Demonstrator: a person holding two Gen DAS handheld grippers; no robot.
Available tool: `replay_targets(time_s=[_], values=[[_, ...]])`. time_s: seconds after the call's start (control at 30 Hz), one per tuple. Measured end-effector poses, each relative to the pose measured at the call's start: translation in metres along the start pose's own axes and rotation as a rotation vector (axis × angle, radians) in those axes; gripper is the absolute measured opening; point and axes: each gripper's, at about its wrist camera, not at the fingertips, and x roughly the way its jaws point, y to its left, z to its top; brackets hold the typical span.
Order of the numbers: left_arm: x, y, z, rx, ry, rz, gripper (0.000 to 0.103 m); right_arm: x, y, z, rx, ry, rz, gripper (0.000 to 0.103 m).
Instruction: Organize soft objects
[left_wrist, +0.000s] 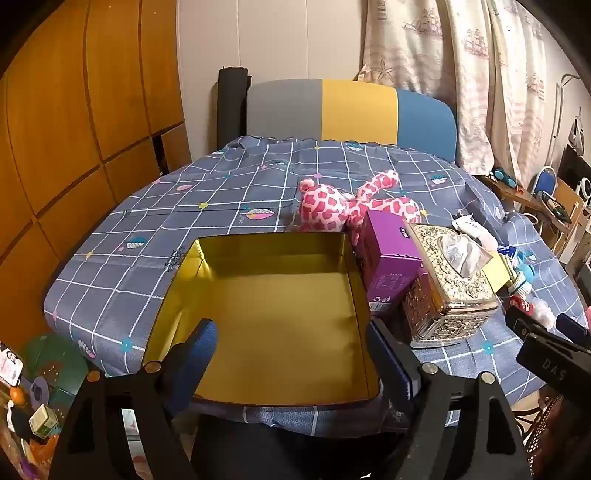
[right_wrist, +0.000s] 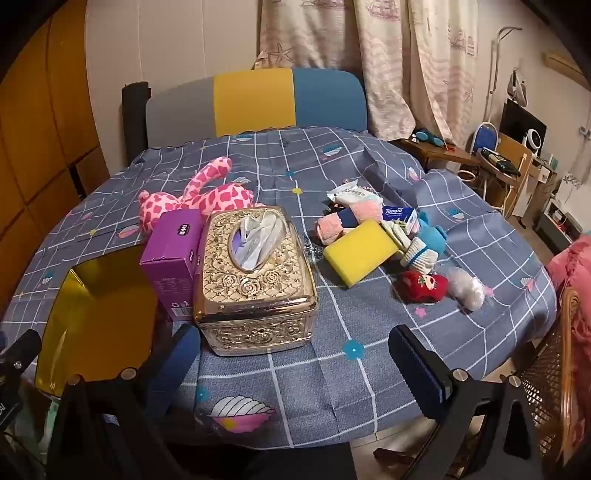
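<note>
Both tools stand with their fingers wide apart and nothing between them: the left tool (left_wrist: 291, 354) hangs over the near end of the empty gold tin (left_wrist: 273, 295), the right tool (right_wrist: 295, 362) over bare cloth at the near edge of the bench (right_wrist: 369, 369).

Nothing soft is in the tin yet. The small soft things lie in a heap to the right of the ornate tissue box (right_wrist: 255, 273) — a yellow sponge (right_wrist: 356, 251), pink cloth (right_wrist: 332, 227), striped socks (right_wrist: 417, 251), a red knitted piece (right_wrist: 424, 284) — while the pink spotted plush (left_wrist: 351, 203) lies behind the tin, touching the purple carton (left_wrist: 391, 258).

I judge the first pick is still to begin. The right tool would do well to start with the sponge: it sits topmost and nearest, and its flat sides suit a square pinch across the short width. Squeeze lightly — foam gives. Carrying it left means clearing the tissue box.

Both tools slope downward toward the bench, well above it, touching nothing.
</note>
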Motion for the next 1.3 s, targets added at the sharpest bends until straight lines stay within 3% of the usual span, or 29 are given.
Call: replay_targets(time_s=[0.2,1.3], values=[[-0.0011,0.005,0.0005,-0.039,-0.014,-0.006,0.084,0.0006,-0.0008,-0.0002,-0.006,-0.003,-0.004,0.103],[-0.0059,-0.0008,-0.0013,0.0,-0.027,-0.015,0.084,-0.0008,-0.0025,-0.0012,-0.011,0.001,0.006,0.103]])
